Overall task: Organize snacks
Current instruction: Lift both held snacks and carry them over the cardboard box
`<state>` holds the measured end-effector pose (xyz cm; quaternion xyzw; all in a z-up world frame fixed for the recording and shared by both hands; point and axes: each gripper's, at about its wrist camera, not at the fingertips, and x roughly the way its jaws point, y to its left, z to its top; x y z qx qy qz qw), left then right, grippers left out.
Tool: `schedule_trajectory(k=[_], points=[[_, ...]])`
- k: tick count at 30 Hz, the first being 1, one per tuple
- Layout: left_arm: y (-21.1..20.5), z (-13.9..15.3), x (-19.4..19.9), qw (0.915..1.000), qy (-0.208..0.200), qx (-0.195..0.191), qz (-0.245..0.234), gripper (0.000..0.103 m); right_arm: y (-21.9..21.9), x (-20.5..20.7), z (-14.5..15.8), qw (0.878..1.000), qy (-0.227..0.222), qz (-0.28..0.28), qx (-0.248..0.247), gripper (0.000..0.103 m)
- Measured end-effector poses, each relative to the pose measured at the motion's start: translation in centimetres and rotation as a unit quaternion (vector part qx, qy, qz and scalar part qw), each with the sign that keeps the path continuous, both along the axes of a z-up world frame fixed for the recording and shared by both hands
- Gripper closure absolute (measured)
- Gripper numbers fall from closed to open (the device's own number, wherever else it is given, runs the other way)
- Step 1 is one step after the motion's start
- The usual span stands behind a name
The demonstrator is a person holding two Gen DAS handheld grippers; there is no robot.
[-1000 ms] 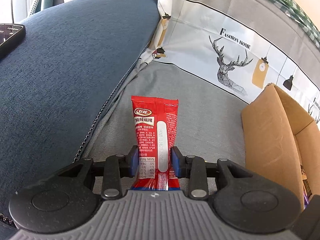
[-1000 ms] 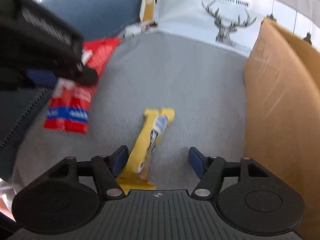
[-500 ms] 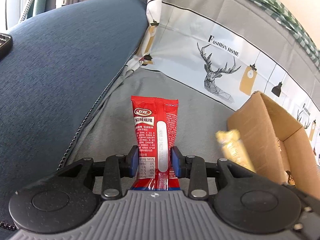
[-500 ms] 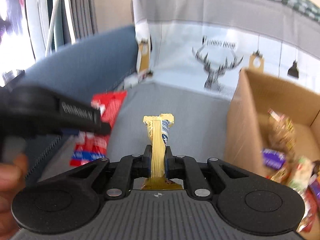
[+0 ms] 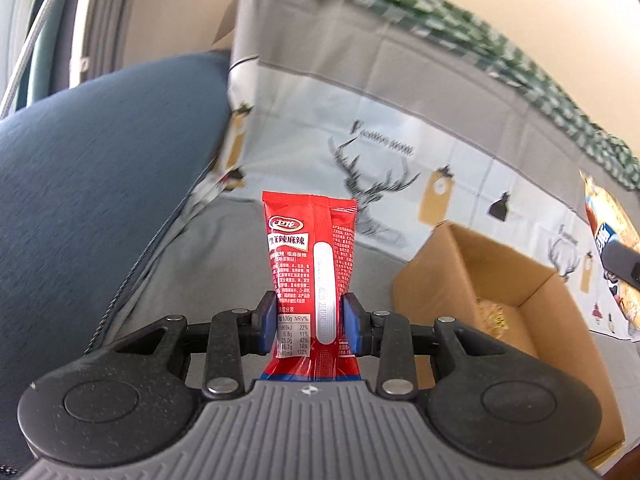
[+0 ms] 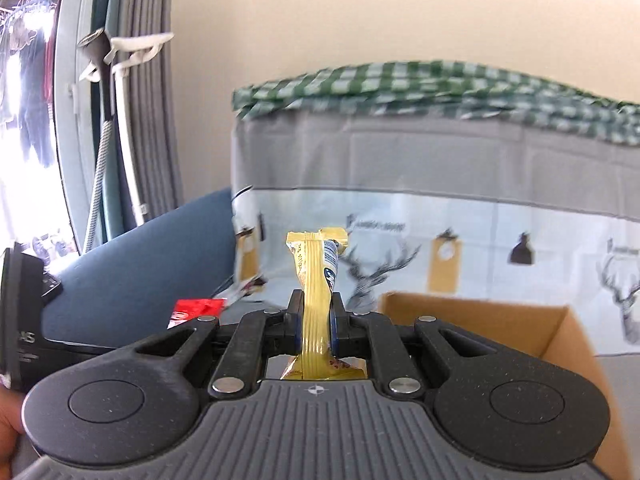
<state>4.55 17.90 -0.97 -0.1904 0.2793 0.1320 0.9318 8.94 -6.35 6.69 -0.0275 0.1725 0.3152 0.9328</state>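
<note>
The left gripper [image 5: 310, 328] clamps a glossy red snack packet [image 5: 310, 280] at its lower part, jaws partly closed, packet pointing straight ahead above the grey sofa seat [image 5: 208, 280]. The right gripper [image 6: 315, 330], nearly closed, pinches a slim yellow wrapper [image 6: 316, 292] upright beside the open cardboard box [image 6: 560, 332].

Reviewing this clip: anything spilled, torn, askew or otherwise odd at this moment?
Nothing stands out. The left tool grips the red snack packet squarely, the right tool grips the yellow snack bar, both wrappers look intact, and the cardboard box sits upright on the sofa.
</note>
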Motion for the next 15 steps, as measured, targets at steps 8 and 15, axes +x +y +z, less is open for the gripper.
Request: schedule_trajectory(k=[8, 15], points=[[-3.5, 0.9, 1.1, 0.9988, -0.032, 0.018, -0.033, 0.066, -5.9, 1.7, -2.3, 0.998, 0.018, -0.052, -0.001, 0.091], [-6.6, 1.3, 2.3, 0.9962, -0.054, 0.026, -0.063, 0.066, -9.5, 2.4, -3.4, 0.997, 0.016, -0.08, -0.007, 0.091]])
